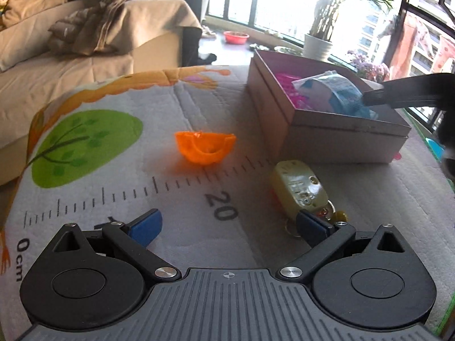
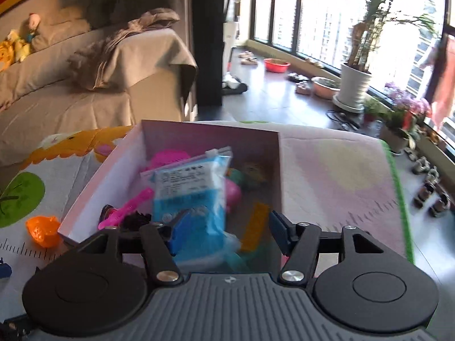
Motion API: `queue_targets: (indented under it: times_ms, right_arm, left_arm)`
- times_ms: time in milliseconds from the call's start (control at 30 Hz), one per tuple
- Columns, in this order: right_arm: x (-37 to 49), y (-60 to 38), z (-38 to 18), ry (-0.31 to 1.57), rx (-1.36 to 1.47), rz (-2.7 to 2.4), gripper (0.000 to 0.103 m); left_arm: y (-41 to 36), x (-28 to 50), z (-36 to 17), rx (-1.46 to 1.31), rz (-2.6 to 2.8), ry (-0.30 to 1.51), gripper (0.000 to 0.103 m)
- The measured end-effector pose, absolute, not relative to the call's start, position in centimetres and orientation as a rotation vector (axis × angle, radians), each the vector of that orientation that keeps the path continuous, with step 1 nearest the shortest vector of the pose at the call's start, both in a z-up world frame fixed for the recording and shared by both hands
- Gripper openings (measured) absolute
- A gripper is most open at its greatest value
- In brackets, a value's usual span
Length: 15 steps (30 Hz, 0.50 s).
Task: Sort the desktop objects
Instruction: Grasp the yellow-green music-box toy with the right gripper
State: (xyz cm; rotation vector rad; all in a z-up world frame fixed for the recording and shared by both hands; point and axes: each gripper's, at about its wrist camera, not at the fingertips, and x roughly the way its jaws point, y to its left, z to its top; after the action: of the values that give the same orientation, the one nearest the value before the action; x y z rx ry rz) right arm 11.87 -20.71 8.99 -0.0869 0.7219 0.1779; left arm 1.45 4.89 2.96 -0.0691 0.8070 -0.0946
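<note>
The left gripper (image 1: 226,227) hangs with fingers wide and empty over the worktop (image 1: 176,204); best to settle them squarely around the yellowish key fob (image 1: 298,190), lower right. Only the right wrist view shows the right gripper (image 2: 223,233), part-open, its pads apparently off the blue packet (image 2: 193,196), inside the box (image 2: 210,136).

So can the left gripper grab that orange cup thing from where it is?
Probably yes. The left gripper stands wide open and empty, and the orange cup lies ahead of it on bare mat, with nothing between them.
</note>
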Motion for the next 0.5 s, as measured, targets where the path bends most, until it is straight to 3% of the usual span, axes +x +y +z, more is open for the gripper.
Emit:
queue_targets:
  times_ms: [200,500]
  right_arm:
    - [6.5,-20.3,10.5,0.687,-0.032,0.392,0.060]
    - [4.1,-13.9,5.8,0.824,-0.020,0.596,0.059]
  left_arm:
    - [6.1,1.1,2.7,-0.079,-0.022,0.803,0.103]
    - [7.8,0.9,3.0,-0.095,0.083,0.801,0.103]
